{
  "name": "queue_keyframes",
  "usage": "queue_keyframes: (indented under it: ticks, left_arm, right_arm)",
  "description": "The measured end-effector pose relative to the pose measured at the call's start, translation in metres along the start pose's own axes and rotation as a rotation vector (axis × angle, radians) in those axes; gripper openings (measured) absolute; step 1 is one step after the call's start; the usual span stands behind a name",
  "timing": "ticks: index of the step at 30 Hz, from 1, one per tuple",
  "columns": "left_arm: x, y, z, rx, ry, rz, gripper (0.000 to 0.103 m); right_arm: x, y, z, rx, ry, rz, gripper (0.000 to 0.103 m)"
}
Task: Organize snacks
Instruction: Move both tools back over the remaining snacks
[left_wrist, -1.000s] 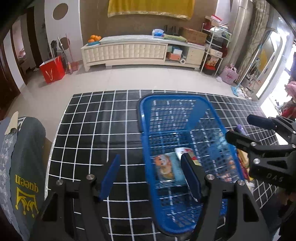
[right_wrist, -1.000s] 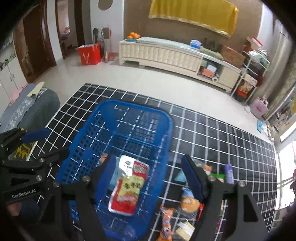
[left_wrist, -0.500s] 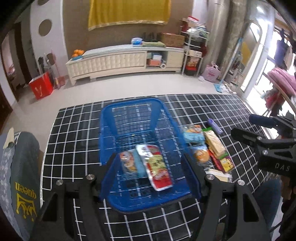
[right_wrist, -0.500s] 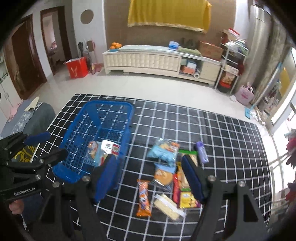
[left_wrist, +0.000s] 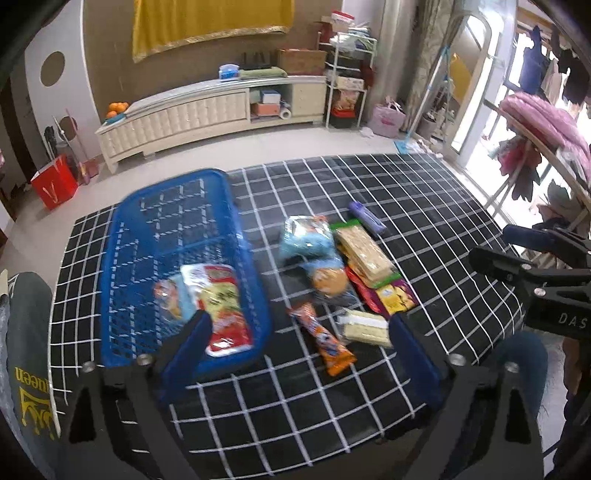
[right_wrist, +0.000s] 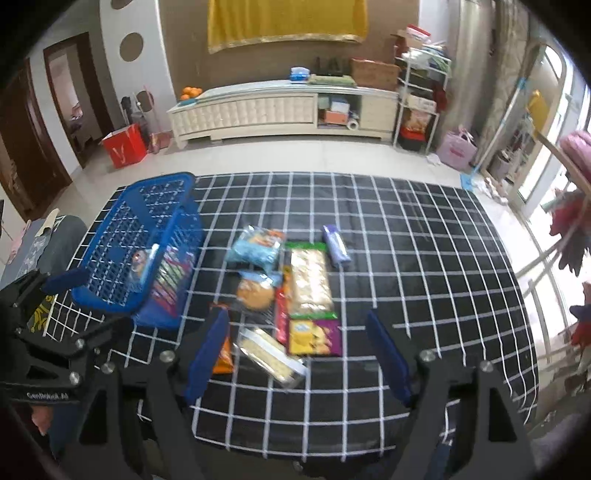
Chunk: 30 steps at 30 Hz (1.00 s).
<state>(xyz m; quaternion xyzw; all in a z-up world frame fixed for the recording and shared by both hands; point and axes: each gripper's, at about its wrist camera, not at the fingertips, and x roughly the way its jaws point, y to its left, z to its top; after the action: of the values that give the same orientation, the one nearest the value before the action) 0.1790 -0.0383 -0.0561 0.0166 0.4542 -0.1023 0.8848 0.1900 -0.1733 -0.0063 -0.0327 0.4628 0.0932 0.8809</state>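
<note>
A blue basket (left_wrist: 140, 229) stands at the left of the black checked table and holds a red snack pack (left_wrist: 221, 306) and a small cartoon packet (left_wrist: 168, 299). The basket also shows in the right wrist view (right_wrist: 110, 236). Several loose snacks lie right of it: a light blue bag (right_wrist: 255, 249), a round cookie pack (right_wrist: 255, 293), a long cracker pack (right_wrist: 308, 280), a purple tube (right_wrist: 335, 249), an orange bar (left_wrist: 327, 343), a clear cracker pack (right_wrist: 269, 354). My left gripper (left_wrist: 295, 350) is open and empty above the near edge. My right gripper (right_wrist: 295, 354) is open and empty above the snacks.
The table (right_wrist: 424, 258) has edges on all sides. A grey cushion (left_wrist: 26, 332) lies at the left. A white cabinet (right_wrist: 258, 110), a red bag (right_wrist: 123, 149) and shelves (right_wrist: 421, 96) stand across the floor. A clothes rack (left_wrist: 535, 125) is at the right.
Both grippers have pulled back and swung right, away from over the basket. The loose snacks have come into view. Both stay open and empty.
</note>
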Motion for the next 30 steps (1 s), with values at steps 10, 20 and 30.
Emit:
queue_keyframes:
  ticks: [10, 20, 30]
  left_arm:
    - [0.039, -0.057, -0.031, 0.031, 0.073, -0.018, 0.103]
    - [0.091, -0.065, -0.052, -0.06, 0.156, 0.019, 0.103]
    - [0.129, -0.052, -0.05, -0.121, 0.185, 0.06, 0.103]
  right_arm:
    - [0.016, -0.04, -0.044, 0.015, 0.038, -0.023, 0.085]
    - [0.064, -0.055, -0.074, 0.033, 0.13, 0.014, 0.085]
    - [0.102, -0.058, -0.071, 0.014, 0.162, 0.011, 0.086]
